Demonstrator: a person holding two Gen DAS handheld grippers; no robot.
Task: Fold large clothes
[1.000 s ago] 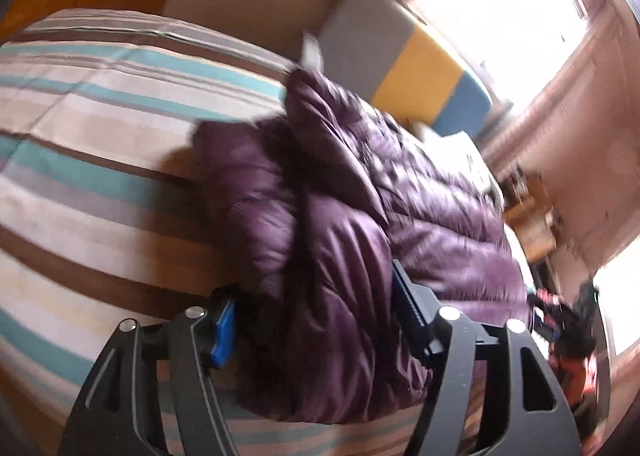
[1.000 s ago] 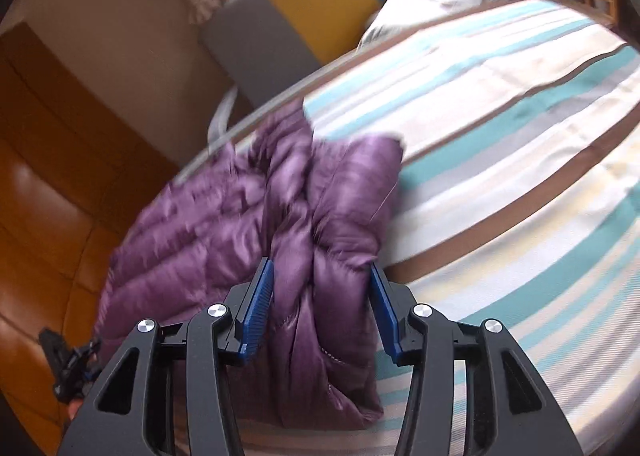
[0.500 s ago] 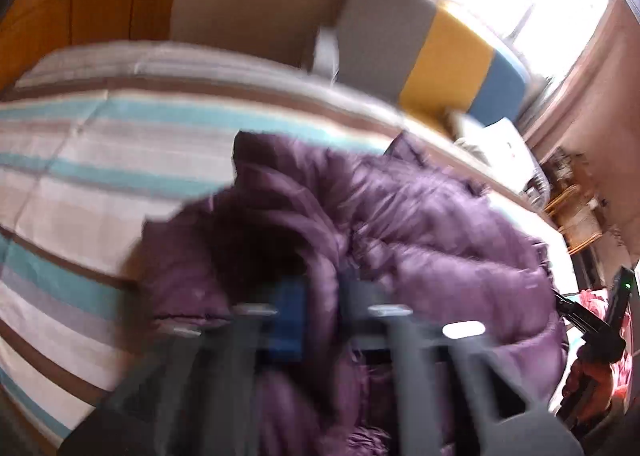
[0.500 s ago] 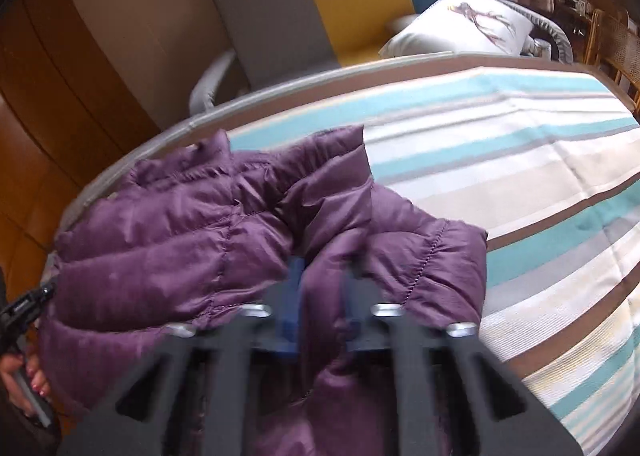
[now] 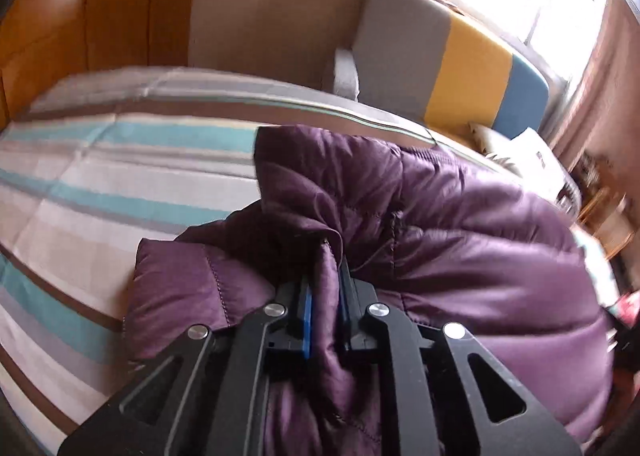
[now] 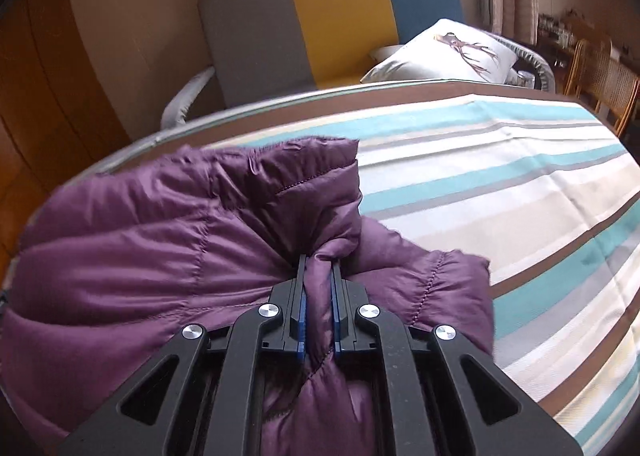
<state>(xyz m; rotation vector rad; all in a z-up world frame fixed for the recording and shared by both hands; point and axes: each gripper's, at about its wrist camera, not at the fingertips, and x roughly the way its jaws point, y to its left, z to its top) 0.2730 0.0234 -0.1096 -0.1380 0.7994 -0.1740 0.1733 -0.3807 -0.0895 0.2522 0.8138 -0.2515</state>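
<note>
While unlabelled, purple jacket (image 6: 168,240) fills both claws.

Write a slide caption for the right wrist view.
Right claw shut on a pinched fold of the purple puffer jacket lying on the striped bed cover.

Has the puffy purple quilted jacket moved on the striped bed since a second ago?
Yes. The puffy purple quilted jacket, pinched in the right gripper, has been bunched up, its edge drawn toward the bed's far edge by the grey, yellow and blue chair.
</note>
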